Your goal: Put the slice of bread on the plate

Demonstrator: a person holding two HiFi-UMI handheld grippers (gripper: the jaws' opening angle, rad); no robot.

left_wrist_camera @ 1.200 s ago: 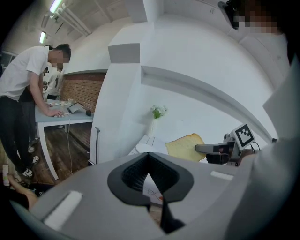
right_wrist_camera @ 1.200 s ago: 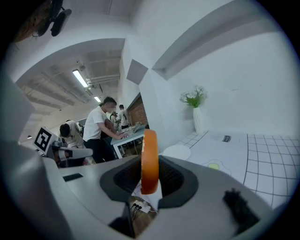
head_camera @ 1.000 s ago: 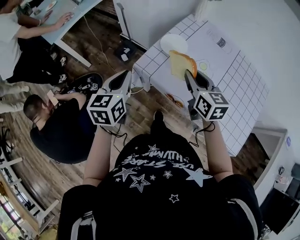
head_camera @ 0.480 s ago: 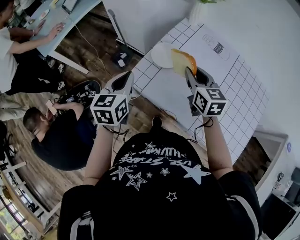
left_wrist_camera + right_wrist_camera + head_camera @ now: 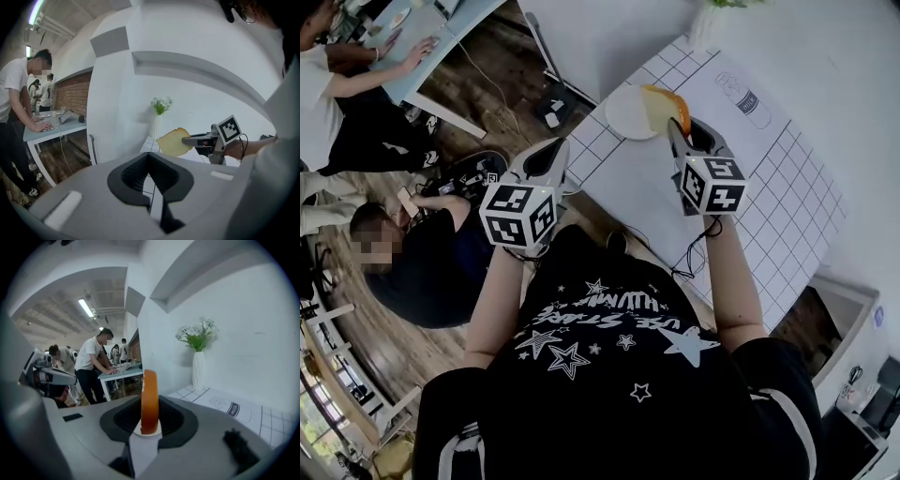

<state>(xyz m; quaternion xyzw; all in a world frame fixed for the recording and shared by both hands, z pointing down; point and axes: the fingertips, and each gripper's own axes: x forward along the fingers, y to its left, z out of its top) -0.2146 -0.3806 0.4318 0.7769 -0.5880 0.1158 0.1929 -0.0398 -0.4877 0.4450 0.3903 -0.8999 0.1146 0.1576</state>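
My right gripper (image 5: 673,128) is shut on the slice of bread (image 5: 662,110), which stands on edge in the air. The bread overlaps the right rim of a white plate (image 5: 623,111) at the near left corner of the gridded table (image 5: 787,216). The right gripper view shows the bread (image 5: 150,401) edge-on, with its orange crust between the jaws. My left gripper (image 5: 557,146) hangs over the floor to the left of the table, shut with nothing in it. From the left gripper (image 5: 149,157) I see the bread (image 5: 173,142) held by the right gripper (image 5: 190,139).
A white vase with flowers (image 5: 198,363) stands at the table's far corner by the wall. A paper sheet with a cup drawing (image 5: 748,95) lies behind the plate. People stand and sit by a blue table (image 5: 441,37) at the left, above a wooden floor.
Both grippers have moved forward toward the table's far end. The bread has travelled from the middle of the table to the plate's right edge.
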